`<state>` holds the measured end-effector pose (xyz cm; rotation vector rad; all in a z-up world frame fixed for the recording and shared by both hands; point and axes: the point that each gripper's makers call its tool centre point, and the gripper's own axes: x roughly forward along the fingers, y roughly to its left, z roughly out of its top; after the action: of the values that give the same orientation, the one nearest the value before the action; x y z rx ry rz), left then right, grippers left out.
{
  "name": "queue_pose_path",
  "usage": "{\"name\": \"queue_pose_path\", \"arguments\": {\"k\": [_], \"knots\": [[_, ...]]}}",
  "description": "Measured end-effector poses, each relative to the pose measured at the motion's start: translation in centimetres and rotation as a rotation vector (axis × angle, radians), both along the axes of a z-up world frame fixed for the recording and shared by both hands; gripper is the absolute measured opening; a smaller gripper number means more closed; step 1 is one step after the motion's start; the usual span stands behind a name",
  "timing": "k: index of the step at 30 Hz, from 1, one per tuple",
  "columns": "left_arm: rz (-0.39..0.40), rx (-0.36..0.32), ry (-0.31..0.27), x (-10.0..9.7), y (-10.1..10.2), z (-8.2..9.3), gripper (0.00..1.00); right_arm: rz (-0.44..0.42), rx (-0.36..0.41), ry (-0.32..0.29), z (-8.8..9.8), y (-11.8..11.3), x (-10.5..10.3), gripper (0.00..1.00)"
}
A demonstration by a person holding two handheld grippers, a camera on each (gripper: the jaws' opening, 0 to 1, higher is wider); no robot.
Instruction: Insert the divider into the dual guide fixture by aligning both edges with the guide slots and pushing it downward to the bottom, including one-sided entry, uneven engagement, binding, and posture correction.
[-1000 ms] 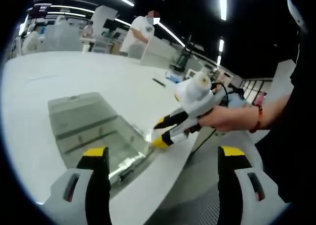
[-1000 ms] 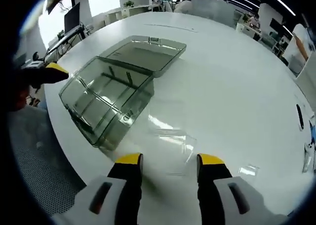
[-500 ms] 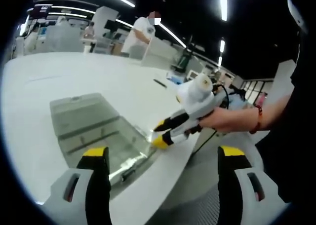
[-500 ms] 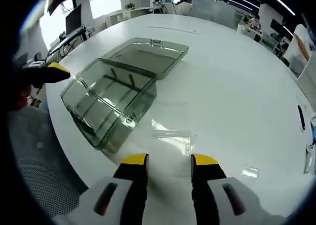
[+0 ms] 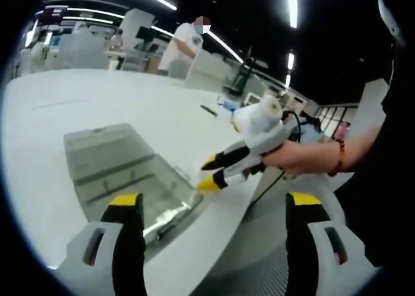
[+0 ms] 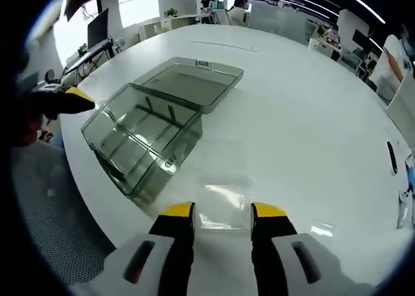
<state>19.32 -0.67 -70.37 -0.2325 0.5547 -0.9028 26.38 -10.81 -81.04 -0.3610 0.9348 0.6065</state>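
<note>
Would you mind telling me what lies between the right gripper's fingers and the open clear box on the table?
In the right gripper view, the clear divider lies flat on the white table, reaching between the right gripper fingers; beyond it is the box.

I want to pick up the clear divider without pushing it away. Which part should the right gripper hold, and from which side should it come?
The clear divider lies flat on the white table, beside the smoky box. Its near edge already sits between the right gripper jaws. Probably best: come low from this near side and pinch that thin edge, since the flat face offers nothing to hold.
</note>
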Motion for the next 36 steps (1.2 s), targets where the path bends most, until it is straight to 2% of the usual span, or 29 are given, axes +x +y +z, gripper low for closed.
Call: {"name": "queue_pose_path", "arguments": {"k": [15, 21, 28, 33, 36], "knots": [[-0.020, 0.000, -0.012, 0.0, -0.8, 0.5, 0.89, -0.025, 0.018, -0.037, 1.2, -1.0, 0.1, 0.29], [-0.021, -0.004, -0.014, 0.0, -1.0, 0.6, 0.89, -0.024, 0.008, -0.003, 0.7, -2.0, -1.0, 0.30], [-0.026, -0.003, -0.009, -0.2, -1.3, 0.3, 0.89, -0.022, -0.003, 0.123, -1.0, -3.6, -3.1, 0.30], [-0.025, -0.009, -0.009, -0.2, -1.5, 0.3, 0.89, -0.004, -0.021, 0.130, -1.1, -3.6, -3.1, 0.30], [-0.026, -0.006, -0.007, -0.2, -1.5, 0.2, 0.89, 0.023, -0.057, 0.145, -1.1, -3.5, -3.1, 0.30]]}}
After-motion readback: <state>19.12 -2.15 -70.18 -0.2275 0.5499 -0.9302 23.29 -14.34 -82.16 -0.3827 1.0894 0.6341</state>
